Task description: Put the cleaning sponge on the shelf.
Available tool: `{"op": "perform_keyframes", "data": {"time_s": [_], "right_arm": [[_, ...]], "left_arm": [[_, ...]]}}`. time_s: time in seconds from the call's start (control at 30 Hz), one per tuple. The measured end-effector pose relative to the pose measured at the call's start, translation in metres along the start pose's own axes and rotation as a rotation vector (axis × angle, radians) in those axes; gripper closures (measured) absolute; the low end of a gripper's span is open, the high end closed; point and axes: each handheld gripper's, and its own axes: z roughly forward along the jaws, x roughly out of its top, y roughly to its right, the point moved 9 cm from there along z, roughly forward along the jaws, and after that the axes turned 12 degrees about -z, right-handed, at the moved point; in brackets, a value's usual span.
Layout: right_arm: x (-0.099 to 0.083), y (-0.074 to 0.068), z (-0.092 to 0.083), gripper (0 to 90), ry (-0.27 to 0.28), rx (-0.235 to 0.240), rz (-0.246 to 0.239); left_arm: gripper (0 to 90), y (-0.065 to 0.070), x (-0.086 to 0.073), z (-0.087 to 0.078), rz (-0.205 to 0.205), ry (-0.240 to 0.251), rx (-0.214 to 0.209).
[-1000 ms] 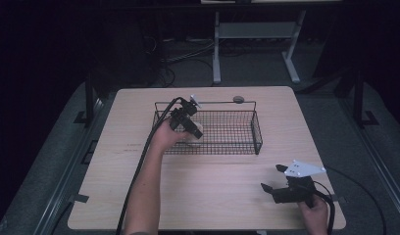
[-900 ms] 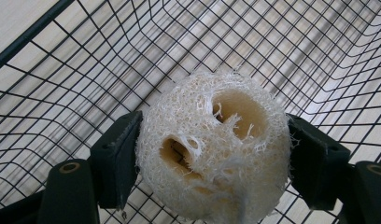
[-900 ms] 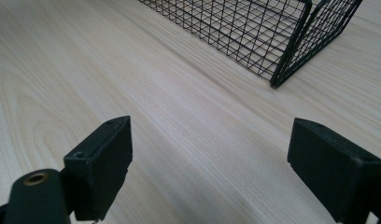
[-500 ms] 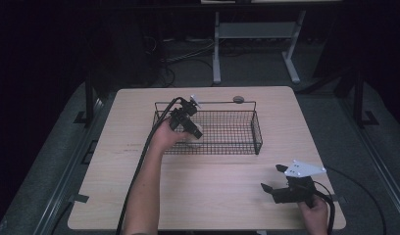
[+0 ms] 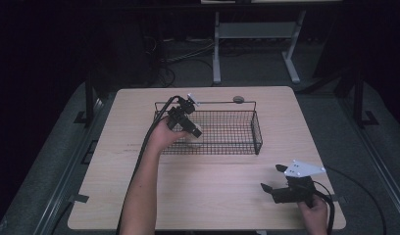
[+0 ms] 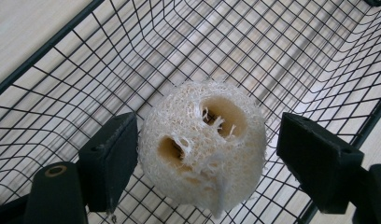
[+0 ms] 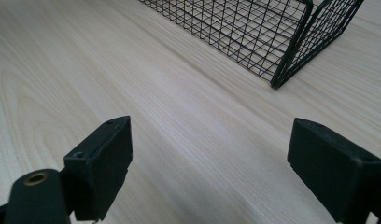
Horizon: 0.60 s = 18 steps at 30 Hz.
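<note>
A: Left gripper (image 6: 202, 154)?
B: Jaws apart, loofah piece (image 6: 202, 149) between them, inside wire basket (image 5: 237, 132).
A: Right gripper (image 7: 212, 163)?
B: Jaws wide apart over bare table (image 7: 86, 70).

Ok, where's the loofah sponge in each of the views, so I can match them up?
High view: the loofah sponge sits in the wire basket's left end, under the left gripper.
Left gripper view: centre, between open jaws.
Right gripper view: not in it.
Shared landmark: the wire basket.
</note>
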Motion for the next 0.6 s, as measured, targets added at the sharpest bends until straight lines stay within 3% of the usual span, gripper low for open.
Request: {"op": "perform_keyframes", "data": {"time_s": [0.6], "right_arm": [[0.001, -0.003, 0.001, 13.5, -0.003, 0.004, 0.001]], "left_arm": [[19.7, 0.007, 0.001, -0.021, 0.03, 0.018, 0.008]]}}
